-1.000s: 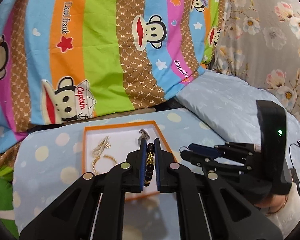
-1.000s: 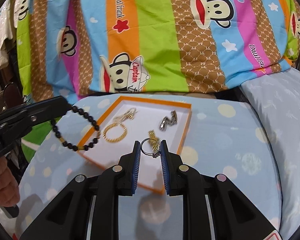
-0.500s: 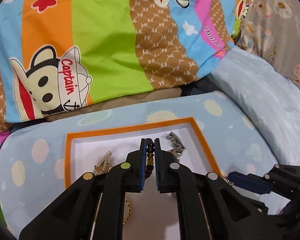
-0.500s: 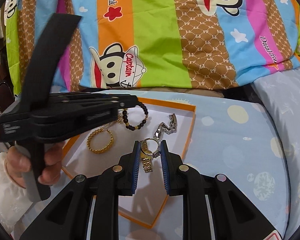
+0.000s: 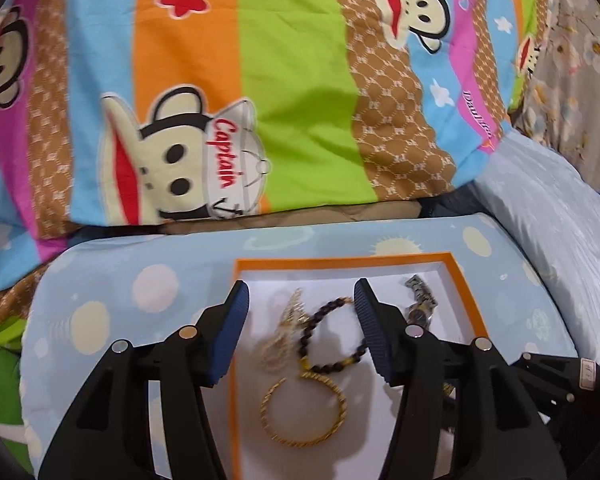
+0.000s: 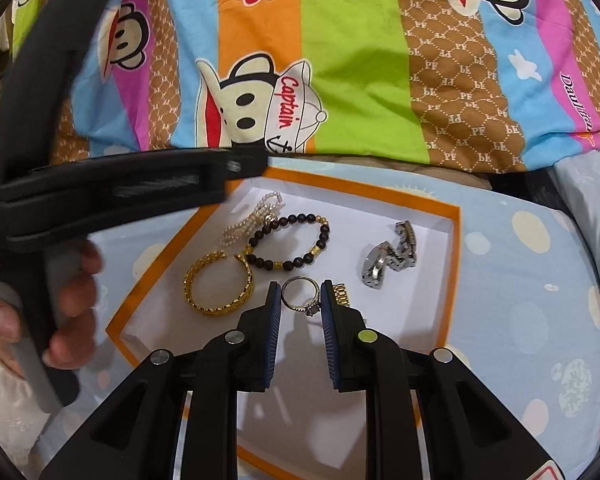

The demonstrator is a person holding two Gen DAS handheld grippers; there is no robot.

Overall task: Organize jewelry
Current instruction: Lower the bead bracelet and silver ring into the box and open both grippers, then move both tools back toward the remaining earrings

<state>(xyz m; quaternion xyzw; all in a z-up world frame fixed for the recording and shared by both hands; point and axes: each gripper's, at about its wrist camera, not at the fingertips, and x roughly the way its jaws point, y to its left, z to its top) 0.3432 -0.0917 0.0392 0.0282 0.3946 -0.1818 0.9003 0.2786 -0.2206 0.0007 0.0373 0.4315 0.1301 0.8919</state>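
Note:
A white tray with an orange rim (image 5: 340, 258) (image 6: 456, 240) lies on a blue dotted cushion. My left gripper (image 5: 300, 320) hangs over it with its jaws opening. The black bead bracelet (image 5: 312, 322) (image 6: 288, 264) lies loose on the tray floor below them, touching neither pad. My right gripper (image 6: 300, 292) is shut on a silver ring with a stone (image 6: 311, 309), low over the tray's near half. In the tray also lie a gold bangle (image 5: 300, 445) (image 6: 216, 312), a pearl bracelet (image 6: 252, 218) and a silver watch (image 5: 420, 304) (image 6: 388, 260).
A gold watch strap (image 6: 342, 294) peeks out behind my right finger. A person's hand (image 6: 72, 300) holds the left gripper's body at the left. A striped cartoon quilt (image 5: 300, 120) rises behind the cushion (image 5: 140, 280). A pale blue pillow (image 5: 560, 240) lies to the right.
My left gripper came down over the tray and opened. The bead bracelet left its pads and now lies in the tray. My right gripper moved in lower, still holding the ring.

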